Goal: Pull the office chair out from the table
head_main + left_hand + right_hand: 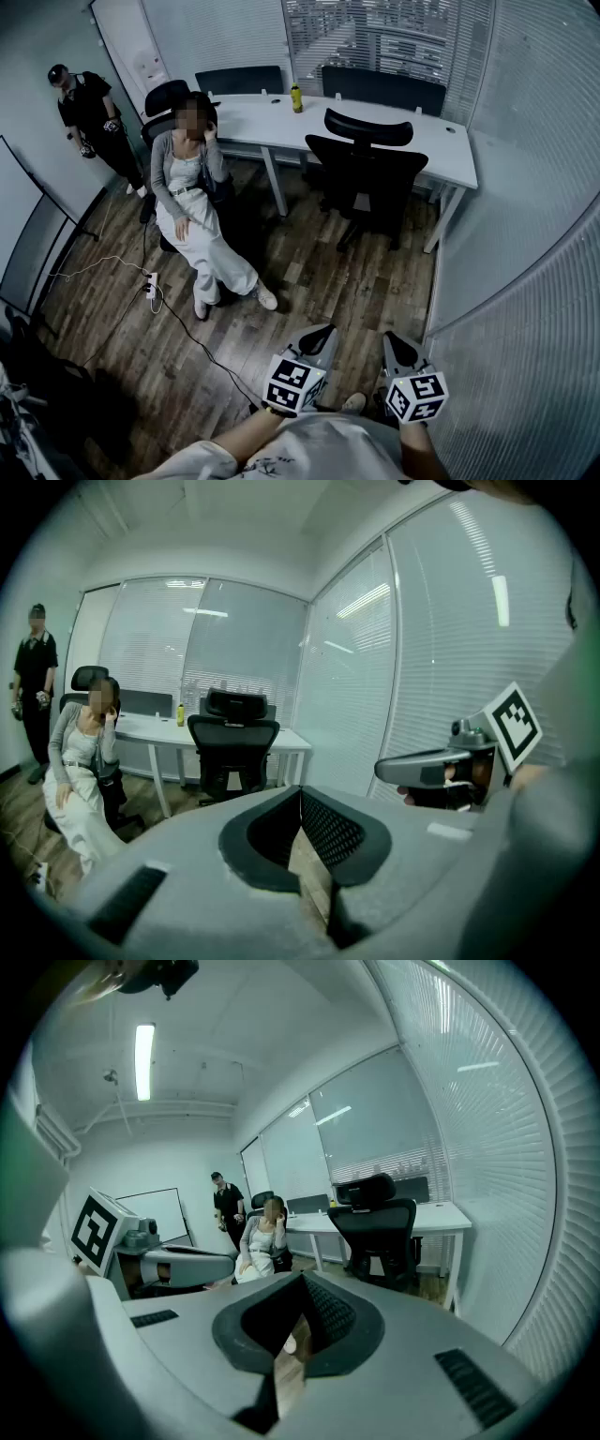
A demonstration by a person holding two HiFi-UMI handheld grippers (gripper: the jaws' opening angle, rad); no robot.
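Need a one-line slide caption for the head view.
Left tongs and right tongs, both shut and empty, point toward the office chair pushed in at the white table.

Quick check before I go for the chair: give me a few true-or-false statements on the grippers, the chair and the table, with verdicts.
1. The left gripper and the right gripper are both shut and empty. True.
2. The right gripper grips the office chair. False: it is well short of the chair.
3. A yellow bottle stands on the table. True.
4. Someone sits in the office chair at the table. False: it is empty; the seated person sits apart, further left.
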